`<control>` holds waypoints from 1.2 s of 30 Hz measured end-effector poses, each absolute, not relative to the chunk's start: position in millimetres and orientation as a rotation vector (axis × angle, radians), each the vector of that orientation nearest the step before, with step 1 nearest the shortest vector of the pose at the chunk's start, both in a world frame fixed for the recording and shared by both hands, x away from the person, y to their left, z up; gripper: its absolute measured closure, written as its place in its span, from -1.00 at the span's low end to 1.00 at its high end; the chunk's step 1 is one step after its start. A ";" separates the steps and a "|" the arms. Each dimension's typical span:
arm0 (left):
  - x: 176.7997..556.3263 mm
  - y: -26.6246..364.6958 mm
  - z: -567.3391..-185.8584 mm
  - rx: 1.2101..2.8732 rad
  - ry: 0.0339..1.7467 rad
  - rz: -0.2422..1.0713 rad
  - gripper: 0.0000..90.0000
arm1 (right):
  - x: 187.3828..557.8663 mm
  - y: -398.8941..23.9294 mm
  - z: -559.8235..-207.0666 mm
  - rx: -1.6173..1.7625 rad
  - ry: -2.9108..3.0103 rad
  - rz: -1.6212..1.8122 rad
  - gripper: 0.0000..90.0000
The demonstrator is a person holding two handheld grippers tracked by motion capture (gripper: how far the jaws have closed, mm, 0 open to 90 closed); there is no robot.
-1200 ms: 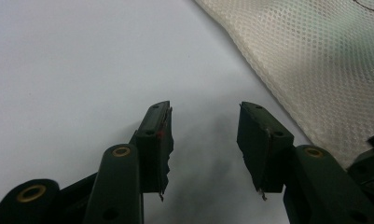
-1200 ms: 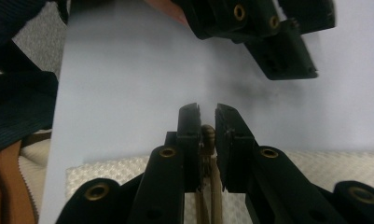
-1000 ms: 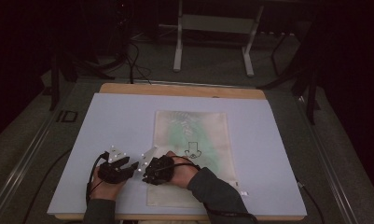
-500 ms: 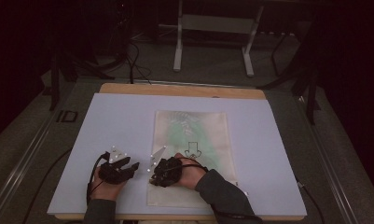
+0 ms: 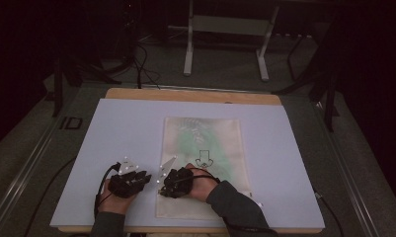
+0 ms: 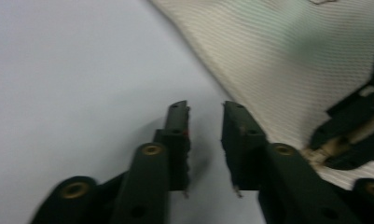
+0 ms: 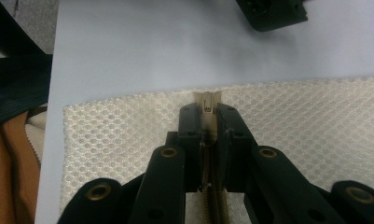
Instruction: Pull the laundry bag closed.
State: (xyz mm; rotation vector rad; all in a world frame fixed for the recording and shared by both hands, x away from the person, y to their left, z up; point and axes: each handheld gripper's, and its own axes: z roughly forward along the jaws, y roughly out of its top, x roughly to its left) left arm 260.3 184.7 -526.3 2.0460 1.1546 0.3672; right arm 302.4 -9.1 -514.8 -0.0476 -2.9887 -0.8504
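Well, from the high view, a white mesh bag (image 5: 205, 163) with a green print lies flat on the pale table (image 5: 126, 128), running from the centre down toward 6 o'clock. The right gripper (image 5: 162, 183) sits on the bag's near left corner, at about 7 o'clock of the bag, with the person's right hand behind it. The left gripper (image 5: 136, 175) rests on the bare table just beside it, at its 9 o'clock, off the fabric.

Next, in the left gripper view, the left gripper (image 6: 205, 112) has its two black jaws standing a little apart over plain table; they have just been closing, and nothing lies between them. The mesh bag (image 6: 287, 60) spreads from 12 to 3 o'clock, its edge running just to the right of the right-hand jaw. The right gripper's black body (image 6: 357, 130) is perched on the mesh at 3 o'clock.

Finally, in the right gripper view, the right gripper (image 7: 207, 114) is clamped on the beige zipper pull (image 7: 207, 101), which pokes out past the jaw tips at 12 o'clock. The zipper (image 7: 212, 205) runs down between the jaws toward 6 o'clock. The mesh bag (image 7: 324, 126) extends to 3 and 9 o'clock of the jaws, its edge just beyond the pull. The left gripper's dark body (image 7: 271, 11) shows at 1 o'clock on the bare table.
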 end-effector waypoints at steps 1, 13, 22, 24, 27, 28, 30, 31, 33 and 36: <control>259.6 183.2 -526.1 2.046 1.148 0.356 0.74 | 301.6 -8.9 -514.7 -0.044 -2.996 -0.849 0.81; 256.7 161.8 -526.3 2.088 1.077 0.294 0.96 | 298.8 -8.8 -515.4 -0.034 -3.017 -0.854 0.81; 257.6 153.2 -528.9 2.097 1.056 0.255 0.95 | 297.8 -9.0 -515.5 -0.032 -3.024 -0.857 0.81; 257.7 152.2 -529.6 2.103 1.056 0.253 0.95 | 297.9 -9.1 -515.7 -0.027 -3.024 -0.860 0.81; 257.6 151.4 -530.4 2.110 1.061 0.249 0.95 | 298.0 -9.2 -515.8 -0.027 -3.024 -0.863 0.81; 257.3 151.2 -530.6 2.115 1.063 0.247 0.95 | 297.8 -9.4 -515.7 -0.031 -3.024 -0.861 0.81; 256.2 150.4 -530.9 2.121 1.065 0.252 0.96 | 297.8 -9.6 -515.8 -0.033 -3.023 -0.863 0.81; 255.8 150.2 -530.8 2.125 1.067 0.251 0.96 | 297.9 -9.8 -516.0 -0.035 -3.020 -0.866 0.81; 255.6 150.4 -531.1 2.124 1.083 0.243 0.96 | 298.4 -10.3 -516.2 -0.038 -3.015 -0.868 0.81; 255.2 148.2 -529.9 2.146 1.088 0.257 0.98 | 299.4 -11.1 -517.0 -0.051 -3.001 -0.880 0.82</control>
